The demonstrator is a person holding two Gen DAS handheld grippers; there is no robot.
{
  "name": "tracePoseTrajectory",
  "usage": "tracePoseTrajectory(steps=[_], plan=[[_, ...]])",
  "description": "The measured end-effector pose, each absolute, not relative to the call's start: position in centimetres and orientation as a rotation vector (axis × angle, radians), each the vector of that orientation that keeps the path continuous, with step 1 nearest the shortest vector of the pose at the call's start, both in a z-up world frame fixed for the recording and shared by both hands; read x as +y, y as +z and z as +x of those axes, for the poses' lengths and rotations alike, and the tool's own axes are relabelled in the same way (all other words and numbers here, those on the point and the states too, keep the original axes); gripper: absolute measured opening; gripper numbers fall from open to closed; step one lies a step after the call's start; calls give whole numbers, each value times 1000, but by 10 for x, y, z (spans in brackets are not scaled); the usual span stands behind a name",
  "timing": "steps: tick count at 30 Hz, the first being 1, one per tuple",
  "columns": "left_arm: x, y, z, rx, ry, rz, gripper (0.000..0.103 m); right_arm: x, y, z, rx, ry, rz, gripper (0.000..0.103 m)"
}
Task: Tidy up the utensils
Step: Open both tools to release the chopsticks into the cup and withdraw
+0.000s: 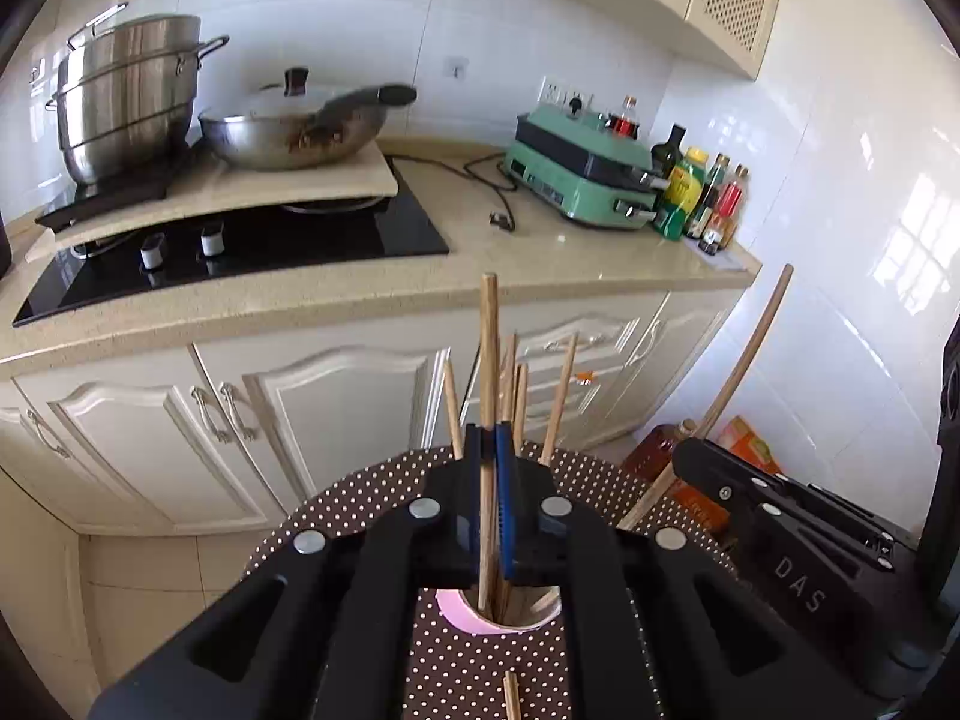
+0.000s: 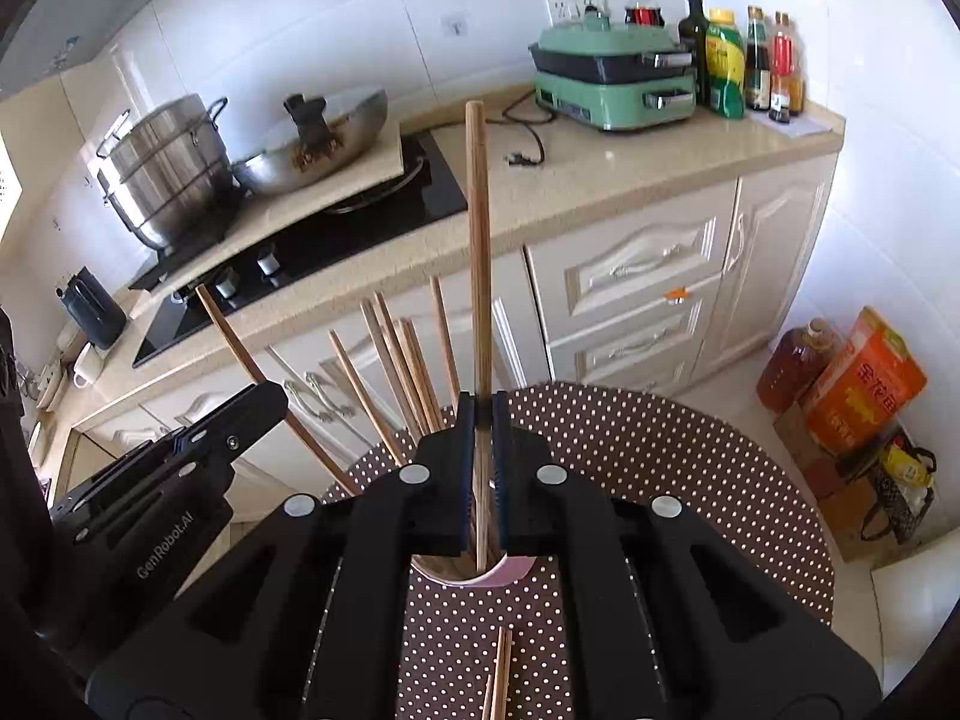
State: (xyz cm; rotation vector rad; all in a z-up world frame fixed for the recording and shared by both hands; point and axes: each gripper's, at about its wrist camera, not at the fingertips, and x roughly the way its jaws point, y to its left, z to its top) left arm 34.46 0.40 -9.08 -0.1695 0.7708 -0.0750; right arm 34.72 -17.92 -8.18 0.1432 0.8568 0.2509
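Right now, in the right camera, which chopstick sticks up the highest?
The chopstick pinched in the right gripper. It stands nearly straight and rises well above the others, which lean to its left in the pink cup.

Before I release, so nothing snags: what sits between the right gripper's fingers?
One wooden chopstick, upright, clamped in the right gripper, its lower end in the pink cup. The right wrist view shows it.

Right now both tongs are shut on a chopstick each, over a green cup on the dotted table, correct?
Not green: the cup is pink, as the left wrist view shows. Otherwise right: left tongs and right tongs each clamp a chopstick over the dotted table.
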Motion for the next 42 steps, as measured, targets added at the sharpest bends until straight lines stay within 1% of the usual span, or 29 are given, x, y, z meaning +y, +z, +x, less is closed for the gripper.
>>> tracePoseTrajectory(steps=[10, 15, 16, 17, 19, 20, 21, 22, 23, 24, 25, 34, 38, 42], plan=[[5, -142, 354, 905, -47, -141, 6, -167, -129, 363, 1001, 260, 116, 6], [6, -147, 355, 918, -40, -115, 7, -165, -140, 364, 1036, 280, 125, 7], [6, -147, 355, 923, -38, -107, 10, -166, -141, 364, 1041, 281, 130, 7], [6, -147, 355, 931, -36, -100, 21, -166, -142, 364, 1046, 278, 134, 7], [8, -148, 354, 937, -20, -100, 33, -168, -145, 364, 1071, 265, 145, 8], [10, -147, 353, 934, -16, -104, 33, -170, -146, 363, 1080, 259, 148, 13], [11, -147, 352, 934, -16, -108, 33, -173, -147, 362, 1087, 247, 156, 20], [11, -147, 351, 938, -18, -109, 32, -176, -147, 360, 1083, 237, 167, 25], [11, -147, 350, 940, -18, -107, 33, -178, -146, 358, 1077, 231, 175, 40], [12, -147, 349, 940, -17, -104, 33, -181, -144, 356, 1069, 218, 178, 61], [12, -147, 347, 939, -16, -98, 33, -184, -143, 353, 1058, 206, 175, 64], [14, -138, 330, 922, -12, -85, 33, -197, -132, 337, 1028, 189, 169, 63], [14, -136, 318, 920, -16, -74, 38, -203, -131, 327, 1029, 177, 178, 64], [15, -141, 303, 935, -18, -62, 39, -212, -137, 316, 1051, 150, 191, 65]])
